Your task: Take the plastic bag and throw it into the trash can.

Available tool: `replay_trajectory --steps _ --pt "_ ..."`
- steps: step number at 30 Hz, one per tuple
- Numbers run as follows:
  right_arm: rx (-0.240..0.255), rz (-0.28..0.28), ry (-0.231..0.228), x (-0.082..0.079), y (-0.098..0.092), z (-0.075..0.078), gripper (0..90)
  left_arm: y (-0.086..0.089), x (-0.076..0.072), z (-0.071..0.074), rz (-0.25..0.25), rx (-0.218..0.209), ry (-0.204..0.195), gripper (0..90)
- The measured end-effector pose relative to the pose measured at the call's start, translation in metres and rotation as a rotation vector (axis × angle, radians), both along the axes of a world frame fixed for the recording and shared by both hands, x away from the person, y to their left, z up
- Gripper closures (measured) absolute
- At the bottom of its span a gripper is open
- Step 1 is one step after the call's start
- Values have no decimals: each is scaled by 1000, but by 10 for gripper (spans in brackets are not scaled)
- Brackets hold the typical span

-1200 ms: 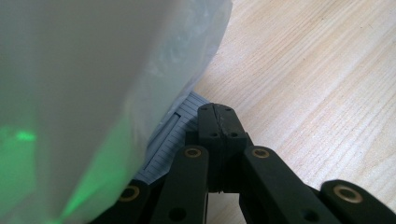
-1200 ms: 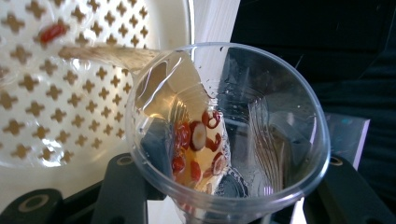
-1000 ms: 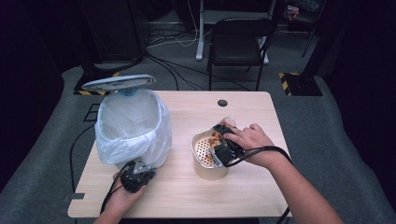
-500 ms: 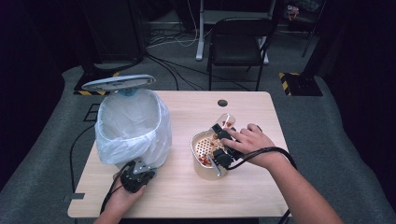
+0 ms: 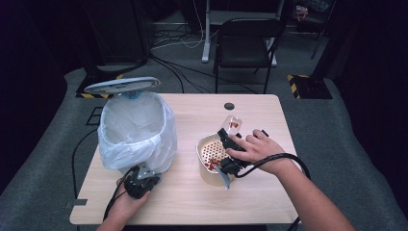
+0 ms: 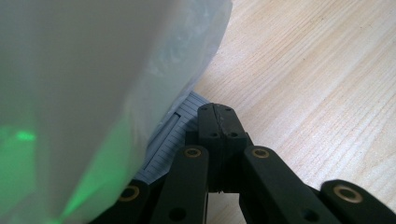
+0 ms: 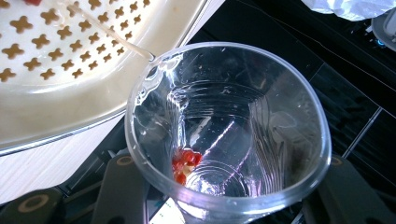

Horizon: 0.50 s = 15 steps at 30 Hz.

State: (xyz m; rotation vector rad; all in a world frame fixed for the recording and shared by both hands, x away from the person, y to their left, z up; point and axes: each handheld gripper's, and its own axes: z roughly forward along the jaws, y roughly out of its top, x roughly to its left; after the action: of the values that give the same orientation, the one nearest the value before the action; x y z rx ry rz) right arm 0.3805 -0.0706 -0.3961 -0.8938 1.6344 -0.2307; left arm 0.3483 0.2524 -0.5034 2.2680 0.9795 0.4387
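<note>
Clear plastic cup (image 7: 228, 126), clamped between the right gripper's (image 5: 230, 149) part-closed jaws, tilted over the perforated strainer bowl (image 5: 208, 153) at table (image 5: 269, 202) centre-right. The right gripper view reveals red scraps (image 7: 184, 163) clinging inside the cup. The left gripper (image 6: 218, 122), jaws fully closed and empty, rests beside the bag-lined bin (image 5: 137, 130).

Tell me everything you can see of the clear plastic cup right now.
The clear plastic cup is see-through and ribbed, with a rolled rim. The right gripper is shut on it, holding it tipped over the perforated strainer bowl, a thin stream running off its rim onto the strainer. A few red bits cling near its bottom; otherwise it looks nearly drained.
</note>
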Motion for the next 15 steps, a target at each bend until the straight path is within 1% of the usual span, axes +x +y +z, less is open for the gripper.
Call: replay_trajectory --steps 2,3,4,5,6,7,8,9,10,12,13,15 --pt "4 0 2 0 0 1 497 0 0 0 0 0 0 900" --pt "17 -3 31 0 1 4 496 0 0 0 0 0 0 900" --pt "17 -3 31 0 1 4 496 0 0 0 0 0 0 900" --pt "35 -3 35 0 1 6 496 0 0 0 0 0 0 900" --pt "63 -14 66 0 1 8 496 0 0 0 0 -1 0 900" --pt "82 -22 78 0 1 10 496 0 0 0 1 0 0 900" --pt "88 -15 84 0 2 11 495 0 0 0 1 -1 0 900" --pt "98 -27 96 0 2 11 496 0 0 0 1 -1 1 900" --pt "108 -19 98 1 1 12 496 0 0 0 2 -1 0 900" --pt "98 -20 96 1 2 12 495 0 0 0 1 -1 1 900" --pt "87 -32 102 1 2 12 496 0 0 0 1 -2 0 900" --pt "80 -33 90 1 2 9 496 0 0 0 1 -1 1 900"
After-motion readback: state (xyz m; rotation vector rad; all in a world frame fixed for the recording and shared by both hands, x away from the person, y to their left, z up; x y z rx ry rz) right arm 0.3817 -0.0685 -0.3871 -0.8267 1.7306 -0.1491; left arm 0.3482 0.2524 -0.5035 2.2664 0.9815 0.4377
